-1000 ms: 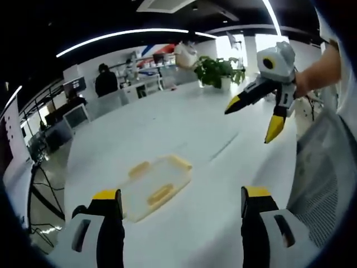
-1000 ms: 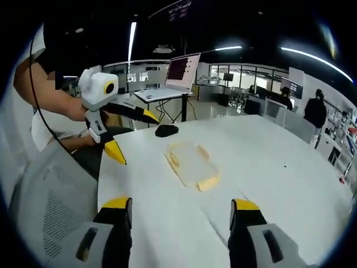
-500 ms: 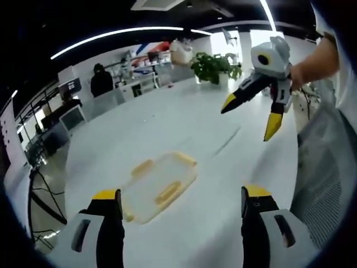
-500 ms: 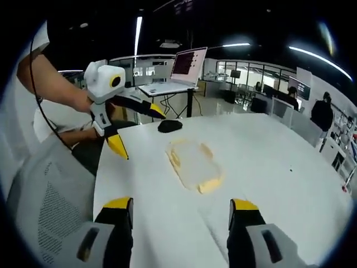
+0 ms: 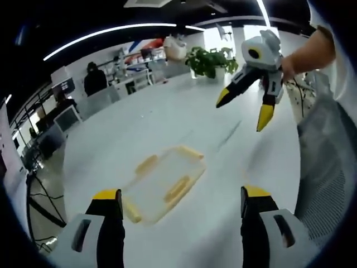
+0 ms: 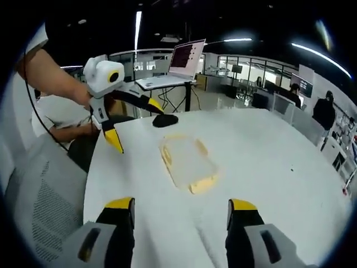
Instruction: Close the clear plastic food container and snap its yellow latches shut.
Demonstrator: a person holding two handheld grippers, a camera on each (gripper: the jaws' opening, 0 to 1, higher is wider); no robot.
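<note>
A clear plastic food container (image 5: 163,182) with yellow latches lies flat on the white table (image 5: 167,123), just ahead of my left gripper (image 5: 177,202), whose jaws stand wide apart with nothing between them. In the right gripper view the same container (image 6: 186,162) rests mid-table, ahead of my right gripper (image 6: 181,208), also open and holding nothing. The right gripper (image 5: 245,109) hangs open above the table at the upper right of the left gripper view. The left gripper (image 6: 133,124) hovers open at the table's edge in the right gripper view.
A black mouse (image 6: 165,119) lies near the table's far edge, behind the container. A grey mesh chair (image 6: 44,195) stands beside the table. A potted plant (image 5: 210,60) sits at the table's far end. A laptop (image 6: 181,64) stands on a raised desk beyond.
Both views have shifted a little closer to the container. The container itself has not moved, and both grippers stay open.
</note>
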